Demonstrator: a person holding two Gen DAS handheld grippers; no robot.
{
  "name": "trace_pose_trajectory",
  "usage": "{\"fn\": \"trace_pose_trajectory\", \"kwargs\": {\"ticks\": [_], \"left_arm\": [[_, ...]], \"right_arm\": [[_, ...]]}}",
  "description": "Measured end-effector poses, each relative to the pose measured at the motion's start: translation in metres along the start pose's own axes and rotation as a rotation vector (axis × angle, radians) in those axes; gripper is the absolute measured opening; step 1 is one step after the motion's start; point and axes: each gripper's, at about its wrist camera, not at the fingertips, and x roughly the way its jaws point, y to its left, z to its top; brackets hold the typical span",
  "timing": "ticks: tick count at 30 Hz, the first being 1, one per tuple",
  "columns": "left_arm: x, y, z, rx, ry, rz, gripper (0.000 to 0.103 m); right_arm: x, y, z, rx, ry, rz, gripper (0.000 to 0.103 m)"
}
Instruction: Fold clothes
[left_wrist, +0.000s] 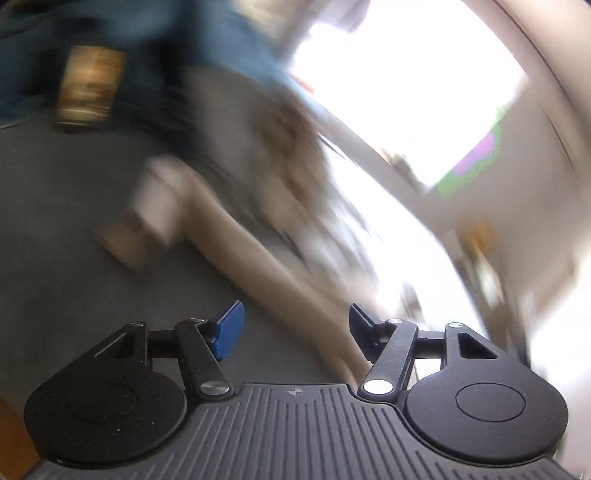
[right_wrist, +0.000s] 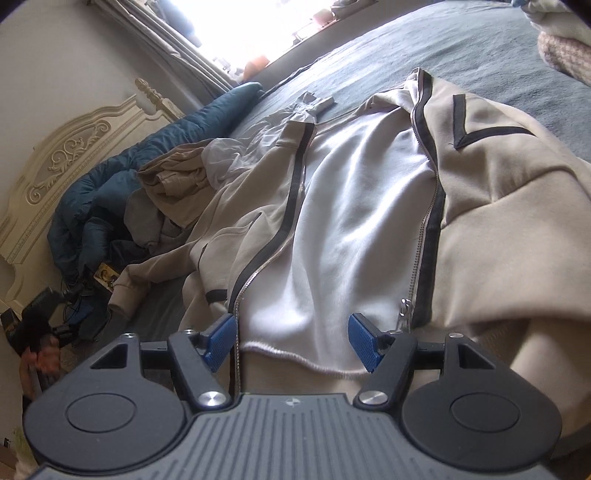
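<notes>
Left gripper (left_wrist: 295, 332) has its jaws apart, blue pads (left_wrist: 229, 330) clear, nothing pinched; no earlier picture to compare. Its view is badly smeared. Ahead of it, up and left, a beige sleeve (left_wrist: 207, 229) of the jacket runs diagonally across the grey bedcover (left_wrist: 55, 221), the cuff at the far end; the near end passes just past the right pad, contact unclear. Dark teal bedding (left_wrist: 155, 44) sits at top left, a bright window (left_wrist: 406, 92) top right.

Right gripper (right_wrist: 293, 341) is also parted, pads (right_wrist: 221, 339) not pressing anything. The beige zip jacket (right_wrist: 498, 206) lies unzipped on the bed directly in front of it, white lining (right_wrist: 351, 221) facing up between the two black-edged zipper lines. The lining's hem (right_wrist: 295, 354) crosses the gap between the pads, just beneath them. The zipper pull (right_wrist: 404, 308) hangs just beside the right pad. Left panel and crumpled hood (right_wrist: 177, 184) lie further away to the left, near a teal quilt (right_wrist: 110, 192) and a cream carved headboard (right_wrist: 74, 155). A person's hand (right_wrist: 44, 360) shows at the far left edge, blurred.
</notes>
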Motion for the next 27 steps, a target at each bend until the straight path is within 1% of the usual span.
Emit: {"fn": "trace_pose_trajectory", "kwargs": {"ticks": [3,7,8,9,11,14,15,18,20,22,24,27], "left_arm": [[0.01,-0.078,-0.069,0.235,0.107,-0.145,0.067],[0.04,-0.166,-0.151,0.518,0.204,-0.264,0.069],[0.046,-0.184,-0.172,0.574,0.223,-0.26,0.069],[0.053,-0.197,-0.189,0.621,0.235,-0.234,0.069],[0.071,-0.208,-0.213,0.708,0.23,-0.132,0.068],[0.082,-0.2,-0.214,0.639,0.238,-0.086,0.063],[0.08,-0.193,-0.209,0.585,0.245,-0.104,0.062],[0.072,-0.162,-0.186,0.389,0.254,-0.182,0.063],[0.068,-0.151,-0.179,0.309,0.239,-0.195,0.064],[0.064,-0.15,-0.176,0.272,0.221,-0.182,0.065],[0.065,-0.153,-0.175,0.259,0.206,-0.155,0.065],[0.074,-0.157,-0.179,0.245,0.199,-0.093,0.064]], "right_arm": [[-0.012,-0.007,-0.003,0.013,-0.023,-0.002,0.07],[-0.034,-0.018,-0.006,0.023,-0.066,-0.013,0.07],[-0.041,-0.02,-0.008,0.018,-0.081,-0.027,0.07],[-0.047,-0.022,-0.009,0.011,-0.095,-0.045,0.07],[-0.062,-0.029,-0.013,-0.004,-0.125,-0.081,0.07],[-0.087,-0.043,-0.02,-0.02,-0.175,-0.13,0.07],[-0.095,-0.049,-0.022,-0.024,-0.192,-0.149,0.07],[-0.119,-0.071,-0.029,-0.022,-0.25,-0.216,0.07],[-0.13,-0.09,-0.031,0.01,-0.284,-0.265,0.07],[-0.134,-0.11,-0.03,0.059,-0.292,-0.29,0.07],[-0.134,-0.131,-0.027,0.127,-0.281,-0.289,0.07],[-0.135,-0.158,-0.026,0.244,-0.274,-0.266,0.071]]}}
